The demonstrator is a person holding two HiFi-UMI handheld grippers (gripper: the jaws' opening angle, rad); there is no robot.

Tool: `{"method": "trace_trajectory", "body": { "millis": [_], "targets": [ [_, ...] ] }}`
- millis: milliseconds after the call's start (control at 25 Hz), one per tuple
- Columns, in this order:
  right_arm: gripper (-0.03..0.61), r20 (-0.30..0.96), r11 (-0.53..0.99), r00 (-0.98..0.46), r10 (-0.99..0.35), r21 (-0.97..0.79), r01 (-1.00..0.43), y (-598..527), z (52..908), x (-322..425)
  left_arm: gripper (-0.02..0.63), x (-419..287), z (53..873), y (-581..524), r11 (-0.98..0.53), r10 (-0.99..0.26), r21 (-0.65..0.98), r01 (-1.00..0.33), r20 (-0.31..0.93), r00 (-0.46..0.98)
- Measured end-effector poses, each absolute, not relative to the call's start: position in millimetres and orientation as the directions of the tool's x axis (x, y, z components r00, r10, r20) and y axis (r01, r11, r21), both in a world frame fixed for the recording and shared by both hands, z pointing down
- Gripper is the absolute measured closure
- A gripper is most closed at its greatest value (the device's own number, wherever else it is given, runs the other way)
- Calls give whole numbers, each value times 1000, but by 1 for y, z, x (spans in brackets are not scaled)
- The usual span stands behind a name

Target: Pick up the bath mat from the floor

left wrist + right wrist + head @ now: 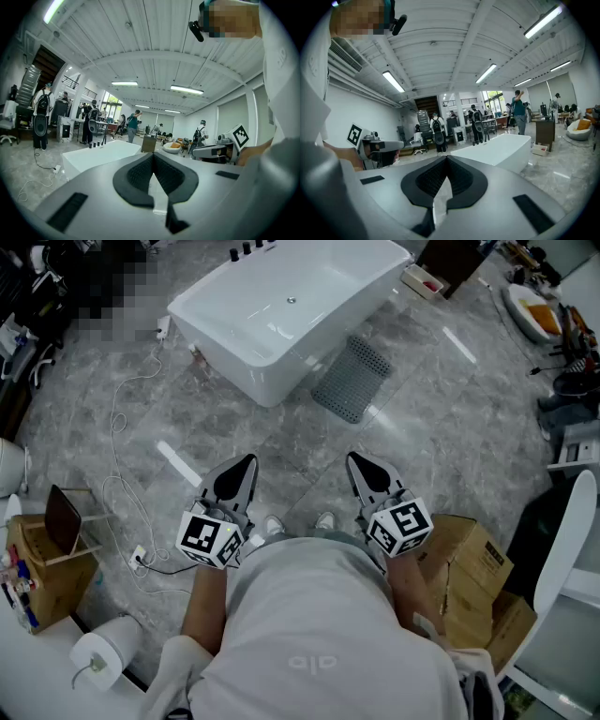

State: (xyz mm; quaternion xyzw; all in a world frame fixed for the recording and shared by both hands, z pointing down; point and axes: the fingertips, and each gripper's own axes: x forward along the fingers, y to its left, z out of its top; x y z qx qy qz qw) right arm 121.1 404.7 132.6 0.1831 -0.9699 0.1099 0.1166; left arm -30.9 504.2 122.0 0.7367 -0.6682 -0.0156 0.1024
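Note:
A grey perforated bath mat (352,378) lies on the marble floor, against the near right side of the white bathtub (281,310). My left gripper (246,463) and right gripper (356,461) are held side by side at waist height, well short of the mat, both pointing toward it. Each has its black jaws shut with nothing between them. In the left gripper view the left gripper (153,156) shows its pads meeting at the tips, with the tub (96,157) beyond. The right gripper (446,159) looks the same in the right gripper view, the tub (504,152) ahead on the right.
Cardboard boxes (473,582) stand at my right, a white cable (120,479) and a power strip (139,556) trail over the floor at left, and a wooden crate (47,563) sits near a paper roll (98,657). Several people (41,115) stand beyond the tub.

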Motion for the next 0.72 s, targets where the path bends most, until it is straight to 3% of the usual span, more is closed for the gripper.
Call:
{"method": "trace_trajectory", "body": {
  "millis": [720],
  "targets": [
    [552,276,853,-853,-442,-164,-495,424,141,58,598,-122,144,540,-119,-982,199,-973,119,144]
  ]
}}
